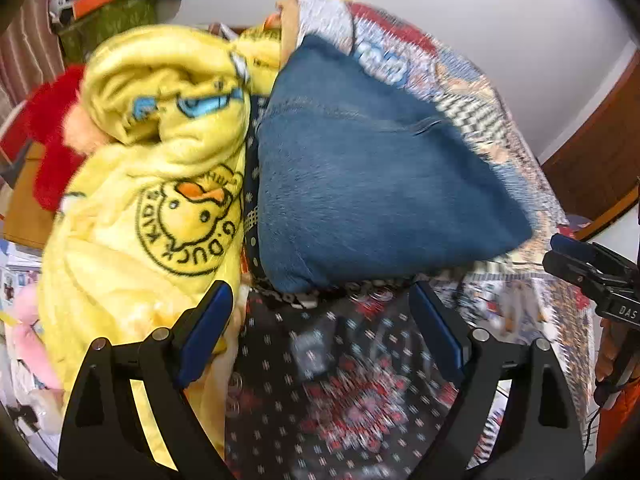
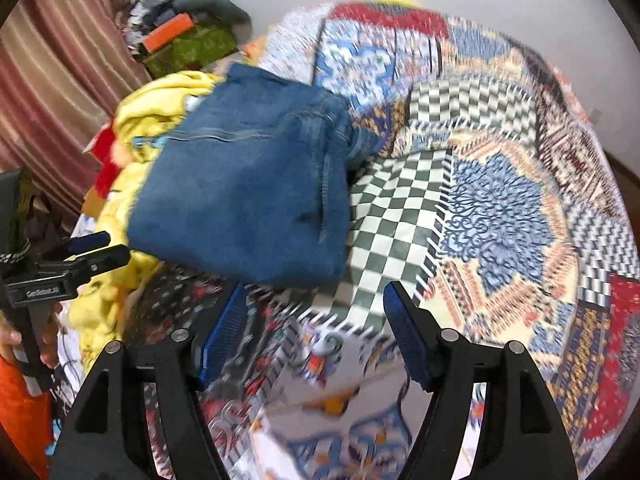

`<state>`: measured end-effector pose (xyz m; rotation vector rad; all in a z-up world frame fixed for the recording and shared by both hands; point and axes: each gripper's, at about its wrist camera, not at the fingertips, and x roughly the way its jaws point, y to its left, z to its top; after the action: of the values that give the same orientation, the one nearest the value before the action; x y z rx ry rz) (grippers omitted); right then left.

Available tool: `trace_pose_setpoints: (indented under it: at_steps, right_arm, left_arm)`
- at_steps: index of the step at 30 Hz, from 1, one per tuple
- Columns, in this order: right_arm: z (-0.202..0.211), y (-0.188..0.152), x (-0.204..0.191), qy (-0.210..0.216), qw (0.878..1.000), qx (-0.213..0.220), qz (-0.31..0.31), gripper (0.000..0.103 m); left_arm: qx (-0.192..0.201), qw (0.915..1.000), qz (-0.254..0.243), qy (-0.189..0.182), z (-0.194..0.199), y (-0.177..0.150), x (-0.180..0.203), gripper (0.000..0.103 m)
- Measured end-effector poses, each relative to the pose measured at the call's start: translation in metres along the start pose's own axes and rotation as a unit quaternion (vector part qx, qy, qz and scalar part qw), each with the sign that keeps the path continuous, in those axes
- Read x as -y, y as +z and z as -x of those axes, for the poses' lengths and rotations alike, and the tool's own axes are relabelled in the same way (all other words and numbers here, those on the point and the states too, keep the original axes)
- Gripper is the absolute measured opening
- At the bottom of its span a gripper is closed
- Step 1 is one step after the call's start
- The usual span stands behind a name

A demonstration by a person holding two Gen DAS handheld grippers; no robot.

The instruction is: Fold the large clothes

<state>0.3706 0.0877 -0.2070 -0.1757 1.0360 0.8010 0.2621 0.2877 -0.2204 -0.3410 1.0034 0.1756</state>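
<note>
Left gripper (image 1: 322,332) jaws wide, empty; dark patterned garment (image 1: 328,380) directly below and ahead of it. Right gripper (image 2: 314,334) also wide, empty, over bedspread (image 2: 500,208). Folded jeans (image 2: 244,184) ahead-left. Left nearer garment.

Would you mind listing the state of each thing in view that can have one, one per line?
Left gripper: open, holding nothing.
Right gripper: open, holding nothing.
Jeans: folded into a compact stack, lying on the patterned bedspread.
Yellow duck blanket: crumpled and unfolded, beside the jeans.
Dark patterned garment: spread out below the left gripper, partly under the jeans.
</note>
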Motion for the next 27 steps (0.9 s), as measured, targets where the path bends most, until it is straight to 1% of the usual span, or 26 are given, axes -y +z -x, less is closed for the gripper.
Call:
trace_pose_setpoints:
  at_steps: [1, 4, 5, 6, 7, 8, 9, 10, 11, 13, 15, 17, 19, 20, 21, 23, 24, 26, 27]
  right_arm:
    - [0.016, -0.003, -0.005, 0.004, 1.0, 0.016, 0.003, 0.068]
    - [0.059, -0.008, -0.021, 0.01, 0.997, 0.069, 0.016, 0.068]
    - [0.074, -0.01, -0.026, 0.011, 0.996, 0.087, 0.02, 0.068]
    - [0.095, -0.012, -0.033, 0.015, 0.993, 0.114, 0.026, 0.068]
    - [0.107, -0.012, -0.037, 0.017, 0.991, 0.13, 0.03, 0.068]
    - [0.121, -0.014, -0.042, 0.02, 0.988, 0.148, 0.033, 0.068]
    - [0.141, -0.017, -0.049, 0.022, 0.984, 0.175, 0.038, 0.068]
    - [0.155, -0.019, -0.055, 0.023, 0.98, 0.192, 0.042, 0.068]
    - [0.17, -0.023, -0.06, 0.026, 0.976, 0.211, 0.047, 0.068]
    - [0.201, -0.032, -0.074, 0.03, 0.965, 0.253, 0.056, 0.068]
    - [0.23, -0.046, -0.084, 0.034, 0.952, 0.298, 0.063, 0.068]
    - [0.249, -0.06, -0.091, 0.043, 0.941, 0.329, 0.065, 0.069]
    - [0.264, -0.074, -0.098, 0.053, 0.932, 0.352, 0.065, 0.079]
    - [0.27, -0.083, -0.102, 0.053, 0.926, 0.368, 0.063, 0.08]
    - [0.275, -0.092, -0.106, 0.048, 0.92, 0.384, 0.059, 0.081]
    - [0.278, -0.103, -0.111, 0.04, 0.915, 0.398, 0.057, 0.082]
    - [0.279, -0.108, -0.114, 0.034, 0.913, 0.403, 0.054, 0.083]
    - [0.278, -0.113, -0.117, 0.024, 0.91, 0.411, 0.048, 0.087]
    - [0.279, -0.115, -0.119, 0.013, 0.909, 0.414, 0.046, 0.094]
  left_arm:
    - [0.012, 0.9999, -0.004, 0.001, 0.013, -0.002, 0.005, 0.09]
    - [0.069, 0.9972, -0.025, 0.01, 0.063, -0.006, 0.025, 0.09]
    - [0.098, 0.9945, -0.036, 0.012, 0.087, -0.008, 0.035, 0.09]
    - [0.115, 0.9924, -0.042, 0.013, 0.102, -0.011, 0.041, 0.09]
    - [0.139, 0.989, -0.048, 0.014, 0.12, -0.013, 0.049, 0.09]
    - [0.172, 0.9834, -0.056, 0.012, 0.147, -0.018, 0.059, 0.09]
    - [0.19, 0.9798, -0.06, 0.011, 0.163, -0.023, 0.065, 0.09]
    - [0.219, 0.9734, -0.067, 0.005, 0.187, -0.03, 0.075, 0.09]
    - [0.239, 0.9684, -0.072, 0.0, 0.203, -0.034, 0.081, 0.09]
    - [0.285, 0.9548, -0.085, -0.004, 0.235, -0.05, 0.096, 0.09]
    - [0.331, 0.9387, -0.097, 0.007, 0.266, -0.07, 0.111, 0.09]
    - [0.374, 0.9212, -0.105, 0.015, 0.29, -0.091, 0.124, 0.09]
    - [0.406, 0.9076, -0.104, 0.015, 0.307, -0.109, 0.132, 0.09]
    - [0.424, 0.8999, -0.1, 0.022, 0.314, -0.12, 0.136, 0.09]
    - [0.433, 0.8955, -0.1, 0.027, 0.318, -0.125, 0.139, 0.09]
    - [0.453, 0.8852, -0.1, 0.034, 0.324, -0.14, 0.144, 0.091]
    - [0.458, 0.8826, -0.1, 0.033, 0.325, -0.145, 0.145, 0.093]
    - [0.469, 0.877, -0.097, 0.035, 0.327, -0.154, 0.149, 0.1]
    - [0.476, 0.8731, -0.096, 0.04, 0.327, -0.158, 0.151, 0.103]
